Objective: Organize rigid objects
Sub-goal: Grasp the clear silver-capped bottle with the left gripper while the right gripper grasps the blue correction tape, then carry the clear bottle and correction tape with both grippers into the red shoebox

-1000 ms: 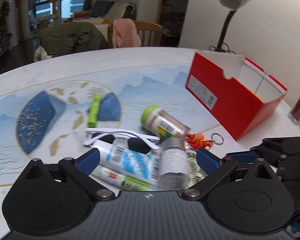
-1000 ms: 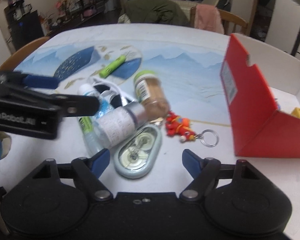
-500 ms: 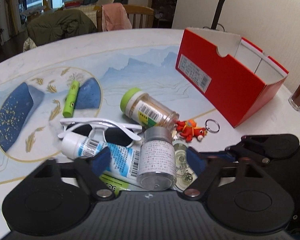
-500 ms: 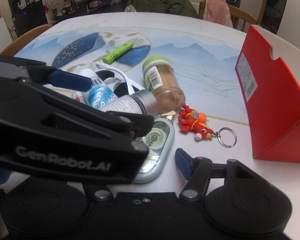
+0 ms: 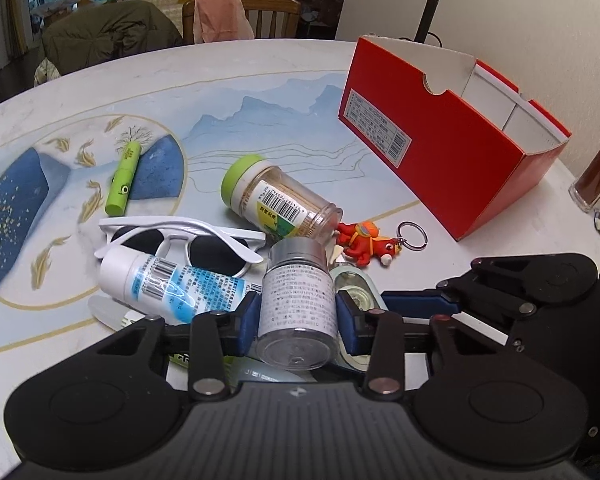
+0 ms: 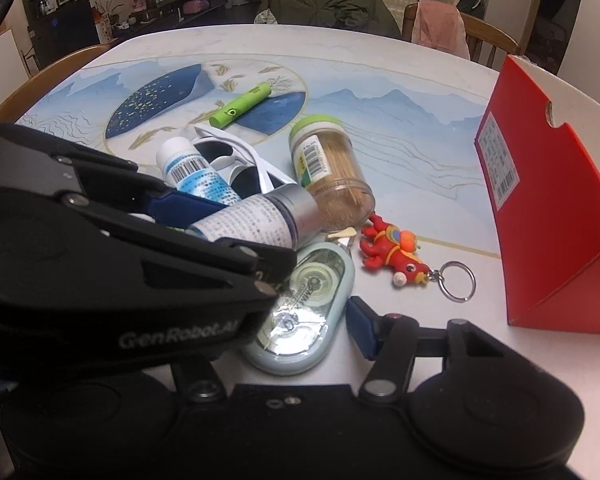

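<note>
Left tool [image 5: 296, 316] is closing on the silver-capped bottle [image 5: 297, 296]; blue pads sit against both sides of its label, bottle lying w/ clear base toward the camera, cap pointing away. It lies on top of the clutter near the desk's [image 5: 260, 80] near edge, resting partly on the white tube w/ blue label [image 5: 172, 284] and over the pale oval case [image 6: 300, 312].

Right tool [image 6: 292, 320]: jaws at a middling gap and closing, astride the oval case's near end. Only its right pad shows, just beside the case rim, not touching; left pad hidden behind the left tool's body, so contact there can't be told.

Other items, mid-desk: white sunglasses [image 5: 180, 236] behind the tube; toothpick jar w/ green lid [image 5: 276, 204] on its side, base touching the silver cap in the left view; red keychain figure w/ ring [image 5: 366, 242] just beside the jar's base; green marker [image 5: 124, 178] apart, on the round blue print.

Red box [image 5: 440, 152] stands open toward the desk's right edge, white inside w/ dividers. Brown bottle [image 5: 598, 176] at the far right edge.
</note>
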